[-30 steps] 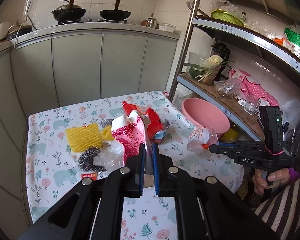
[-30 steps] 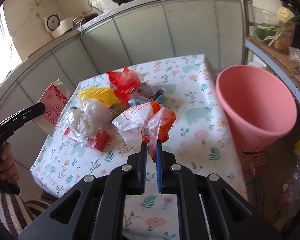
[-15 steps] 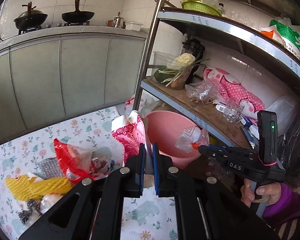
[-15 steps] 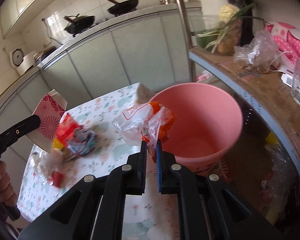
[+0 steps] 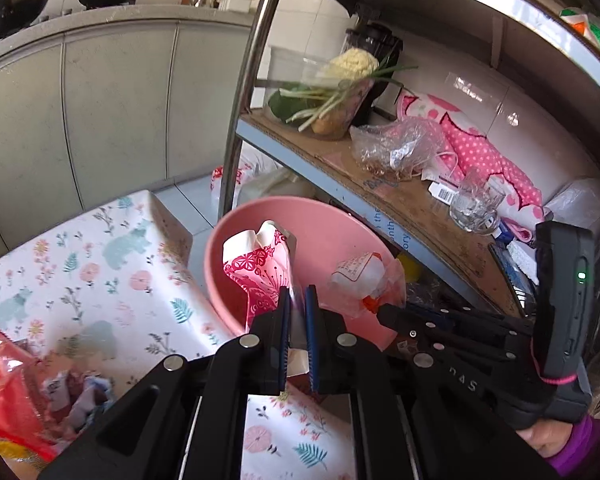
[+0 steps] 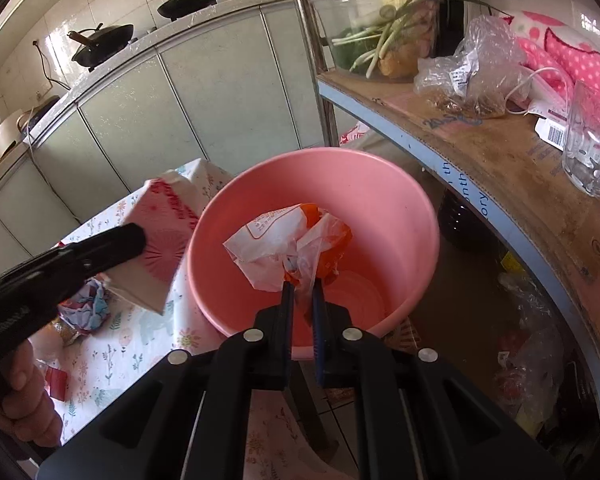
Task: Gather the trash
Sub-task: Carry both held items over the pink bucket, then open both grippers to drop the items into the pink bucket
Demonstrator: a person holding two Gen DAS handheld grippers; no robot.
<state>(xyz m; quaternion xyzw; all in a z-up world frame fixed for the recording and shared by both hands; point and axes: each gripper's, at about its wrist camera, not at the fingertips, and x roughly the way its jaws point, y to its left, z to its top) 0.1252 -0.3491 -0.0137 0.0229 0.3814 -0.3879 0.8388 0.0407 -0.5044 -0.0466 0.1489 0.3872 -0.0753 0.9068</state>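
Both claws loaded, both at the pink bucket, which sits on the floor between the table corner and the shelf rack. That's where the trash goes, so I'm holding each piece over the mouth, not over the table.

My left gripper: jaws nearly closed, pinching the red-and-white paper carton by its lower edge. It stands up out of the jaws, flattened, top flaps open. In the right wrist view the carton hangs at the bucket's near-left rim, partly over the tablecloth – so prob. not fully over the opening yet. Fisheye bends things here, can't be sure how much of it clears the rim.

My right gripper: jaws also nearly closed, clamped on a twisted bit of the crumpled white-and-orange plastic bag. Thin film, so a tight pinch is the only way to keep it. The bag sits well inside the rim as seen from that cam, bucket floor visible below it and empty.

Judgement: right side is ready to let go; left needs a bit more reach toward the bucket centre first, else the carton could tip back onto the table.

More trash left on the table: red wrapper, crumpled paper, etc.
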